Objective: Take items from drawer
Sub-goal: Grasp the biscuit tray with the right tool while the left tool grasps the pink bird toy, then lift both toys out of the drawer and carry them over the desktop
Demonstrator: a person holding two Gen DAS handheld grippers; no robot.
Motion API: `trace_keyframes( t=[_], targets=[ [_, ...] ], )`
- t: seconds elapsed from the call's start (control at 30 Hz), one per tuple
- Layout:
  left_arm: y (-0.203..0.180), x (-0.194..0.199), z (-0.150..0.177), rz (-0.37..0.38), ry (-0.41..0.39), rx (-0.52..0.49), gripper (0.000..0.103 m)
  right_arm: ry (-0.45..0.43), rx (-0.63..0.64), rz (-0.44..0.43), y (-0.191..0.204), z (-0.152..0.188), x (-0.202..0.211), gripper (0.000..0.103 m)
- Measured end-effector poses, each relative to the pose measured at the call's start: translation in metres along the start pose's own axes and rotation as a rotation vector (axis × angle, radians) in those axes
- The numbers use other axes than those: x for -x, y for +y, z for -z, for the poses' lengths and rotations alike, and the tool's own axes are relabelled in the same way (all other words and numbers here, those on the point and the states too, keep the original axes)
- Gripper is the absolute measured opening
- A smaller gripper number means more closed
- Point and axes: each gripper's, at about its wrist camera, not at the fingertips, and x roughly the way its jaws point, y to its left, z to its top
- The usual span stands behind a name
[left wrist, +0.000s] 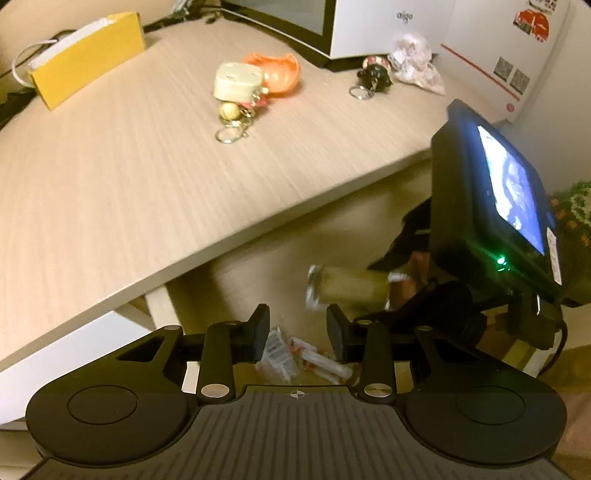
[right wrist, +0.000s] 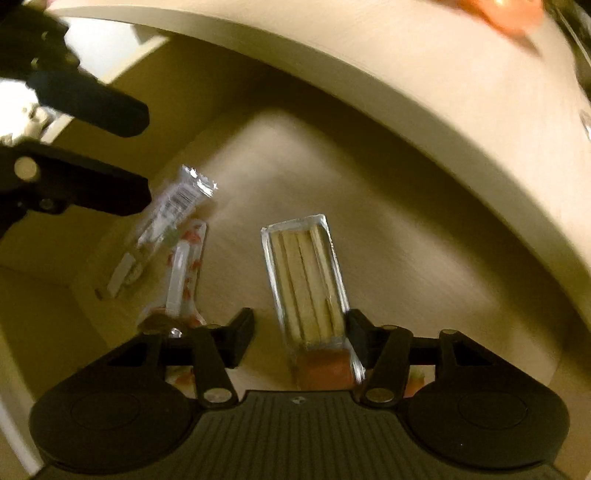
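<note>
The drawer (right wrist: 406, 240) stands open under the desk top (left wrist: 129, 177). A clear packet of wooden sticks (right wrist: 306, 284) lies between the jaws of my right gripper (right wrist: 301, 332). The right pad is at the packet's edge and the left pad stands clear of it, so the gripper is open. The same packet (left wrist: 347, 288) shows in the left wrist view, beside the lit screen (left wrist: 513, 184) on the right gripper's back. My left gripper (left wrist: 298, 334) hangs open and empty above a barcode packet (left wrist: 277, 350) and a red-and-white packet (left wrist: 325, 365). In the right wrist view the left gripper (right wrist: 147, 155) hovers over those packets (right wrist: 173, 210).
On the desk top lie a yellow box (left wrist: 88, 55), a cream keychain (left wrist: 236, 83), an orange wrapper (left wrist: 280, 72), a black keychain (left wrist: 373, 75) and crumpled paper (left wrist: 413, 59). A white appliance (left wrist: 388, 26) stands at the back. The desk edge (right wrist: 406, 92) overhangs the drawer.
</note>
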Motion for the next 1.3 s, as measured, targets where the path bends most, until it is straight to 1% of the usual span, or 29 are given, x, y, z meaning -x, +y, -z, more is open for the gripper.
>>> trace_keyframes(
  t=[0.03,0.07,0.1,0.17,0.23,0.3,0.37,0.4,0.43,0.5,0.53,0.63,0.7,0.77,0.83,0.87,0.93,0.97,1.0,1.07,1.1,1.13,1.17,1.2,1.3],
  targets=[
    [0.0,-0.005,0.001,-0.002,-0.007,0.001,0.038,-0.001,0.015,-0.004,0.003,-0.002,0.001,0.036],
    [0.0,-0.003,0.001,-0.003,-0.014,0.0,0.038,-0.007,0.022,-0.004,0.005,-0.004,0.003,0.032],
    [0.003,0.006,0.0,-0.003,-0.019,-0.002,0.038,-0.02,0.025,0.006,0.007,-0.004,0.008,0.031],
    [0.007,0.01,0.002,0.0,-0.037,-0.005,0.038,-0.067,0.026,0.037,0.01,0.001,0.024,0.031],
    [0.009,0.007,0.003,0.015,-0.051,-0.016,0.038,-0.128,-0.039,0.036,0.004,0.009,0.053,0.031],
    [0.01,0.003,0.002,0.062,-0.052,-0.027,0.038,-0.204,-0.153,0.023,-0.01,0.02,0.09,0.032],
    [0.005,-0.001,0.001,0.12,-0.046,-0.039,0.038,-0.283,-0.29,-0.017,-0.029,0.036,0.131,0.031],
    [0.0,-0.006,-0.002,0.156,-0.041,-0.048,0.038,-0.332,-0.347,-0.005,-0.036,0.045,0.151,0.031],
    [-0.006,-0.01,-0.003,0.189,-0.032,-0.057,0.038,-0.373,-0.388,0.029,-0.042,0.055,0.17,0.031],
    [-0.022,-0.024,-0.009,0.26,-0.015,-0.067,0.038,-0.43,-0.448,0.101,-0.049,0.071,0.196,0.031],
    [-0.03,-0.033,-0.012,0.29,-0.01,-0.068,0.038,-0.445,-0.47,0.138,-0.052,0.079,0.206,0.031],
    [-0.054,-0.058,-0.023,0.342,0.02,-0.029,0.038,-0.448,-0.507,0.235,-0.057,0.097,0.216,0.031],
    [-0.066,-0.076,-0.031,0.356,0.061,0.022,0.038,-0.44,-0.552,0.258,-0.066,0.106,0.215,0.031],
    [-0.076,-0.088,-0.035,0.357,0.092,0.061,0.038,-0.427,-0.599,0.255,-0.082,0.112,0.212,0.031],
    [-0.087,-0.101,-0.041,0.351,0.127,0.081,0.038,-0.418,-0.626,0.244,-0.082,0.12,0.206,0.031],
    [-0.092,-0.107,-0.043,0.337,0.141,0.08,0.038,-0.413,-0.634,0.235,-0.084,0.127,0.203,0.031],
    [-0.102,-0.118,-0.046,0.29,0.163,0.064,0.042,-0.401,-0.64,0.229,-0.086,0.133,0.199,0.031],
    [-0.106,-0.122,-0.047,0.283,0.167,0.058,0.049,-0.394,-0.641,0.23,-0.086,0.136,0.197,0.031],
    [-0.109,-0.126,-0.047,0.284,0.18,0.059,0.052,-0.385,-0.642,0.234,-0.088,0.138,0.195,0.031],
    [-0.116,-0.131,-0.047,0.294,0.189,0.057,0.052,-0.371,-0.644,0.235,-0.089,0.142,0.193,0.031],
    [-0.119,-0.132,-0.045,0.298,0.187,0.049,0.052,-0.366,-0.641,0.234,-0.089,0.143,0.192,0.031],
    [-0.123,-0.134,-0.043,0.3,0.186,0.037,0.05,-0.361,-0.636,0.234,-0.089,0.145,0.192,0.031],
    [-0.126,-0.135,-0.041,0.303,0.191,0.022,0.044,-0.357,-0.633,0.233,-0.089,0.146,0.192,0.031],
    [-0.128,-0.135,-0.039,0.315,0.188,0.016,0.042,-0.354,-0.631,0.231,-0.09,0.145,0.19,0.031],
    [-0.128,-0.127,-0.036,0.281,0.194,-0.004,0.039,-0.344,-0.633,0.229,-0.091,0.147,0.189,0.031]
  ],
)
